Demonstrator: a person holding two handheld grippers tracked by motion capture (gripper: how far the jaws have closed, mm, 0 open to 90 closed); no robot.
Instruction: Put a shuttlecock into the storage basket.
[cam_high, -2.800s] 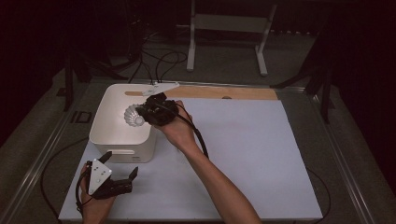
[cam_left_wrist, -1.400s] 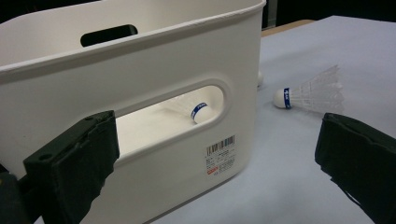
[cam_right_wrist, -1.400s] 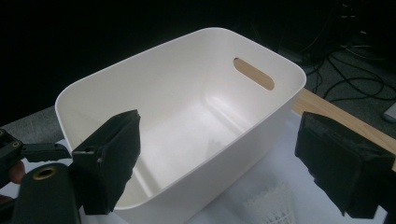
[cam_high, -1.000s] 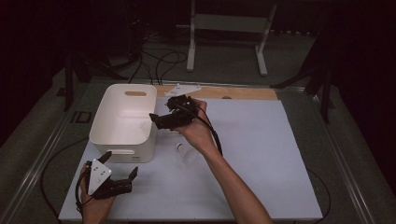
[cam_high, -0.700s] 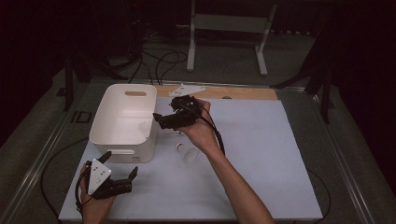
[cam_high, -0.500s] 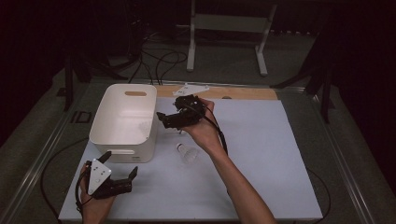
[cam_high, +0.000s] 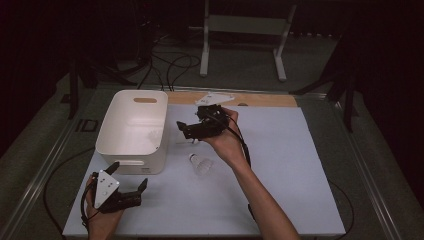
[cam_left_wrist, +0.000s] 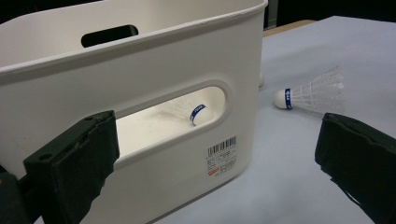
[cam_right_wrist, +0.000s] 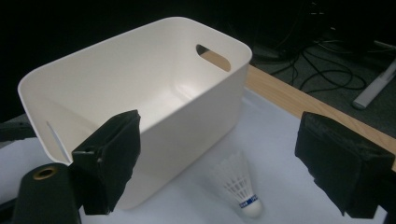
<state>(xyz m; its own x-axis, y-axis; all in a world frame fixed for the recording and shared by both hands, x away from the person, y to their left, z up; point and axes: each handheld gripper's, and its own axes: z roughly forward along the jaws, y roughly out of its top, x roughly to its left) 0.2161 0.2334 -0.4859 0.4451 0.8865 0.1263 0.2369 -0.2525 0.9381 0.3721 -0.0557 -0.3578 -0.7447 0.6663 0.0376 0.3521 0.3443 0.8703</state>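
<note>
Work in hand: shuttlecocks going into the white bin (cam_high: 131, 131); judged from 1 already lying inside, seen through the near handle slot in the left gripper view (cam_left_wrist: 194, 112).
Right gripper (cam_high: 192, 131): held in the air just right of the bin, jaws standing wide apart, nothing between them.
Left gripper (cam_high: 131, 184): low at the near-left of the table, in front of the bin's near wall, jaws spread, empty.
Loose shuttlecock A (cam_right_wrist: 240, 186): on the white sheet beside the bin's right wall, cork end toward the right gripper's camera, feathers pointing away; below and between the spread jaws.
Loose shuttlecock B (cam_high: 200, 162): on the sheet nearer the person, under the right wrist, apart from the bin.
Risk 1: jaws closing on the feather skirt would likely crush or splay it; the cork is the safer hold.
Risk 2: A lies close to the bin wall; a jaw coming down could strike the wall and shove the bin, or flick the shuttlecock away.
Risk 3: the right forearm passes over B and could sweep it.
Hard to make out: in the high view A is a pale streak (cam_high: 184, 142), barely separable from the sheet.
Hidden: most of the bin floor, so the count inside is uncertain.
Cut off: both jaw tips of the left gripper, at the frame edges of its own view.
</note>
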